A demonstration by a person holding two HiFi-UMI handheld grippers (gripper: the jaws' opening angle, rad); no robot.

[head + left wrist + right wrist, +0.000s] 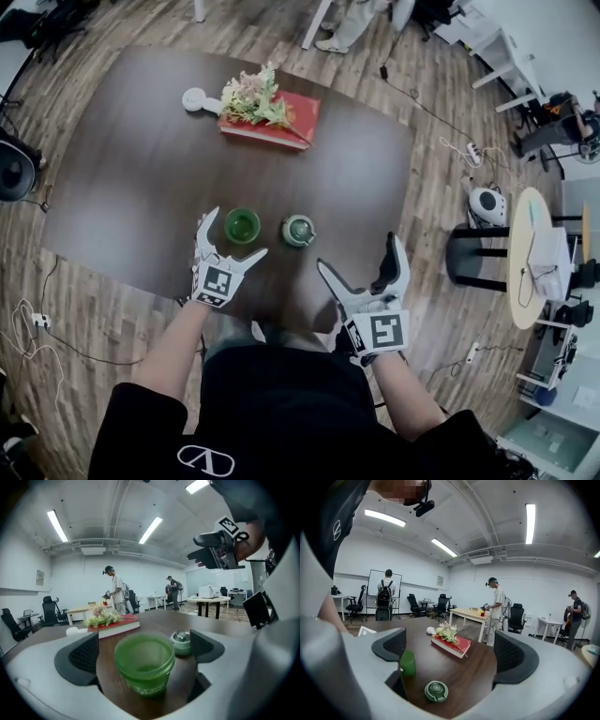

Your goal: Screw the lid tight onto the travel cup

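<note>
The travel cup is green, open-topped and upright on the dark wooden table, near its front edge. Its green lid lies on the table just right of it, apart from the cup. My left gripper is open at the cup's near side. In the left gripper view the cup stands between the two dark pads with a gap on each side, and the lid sits behind it. My right gripper is open and empty, near-right of the lid. In the right gripper view the lid and cup lie ahead.
A red book with a spray of flowers on it lies at the table's far side, beside a small white round object. A round side table and cables stand on the floor to the right. People walk in the background.
</note>
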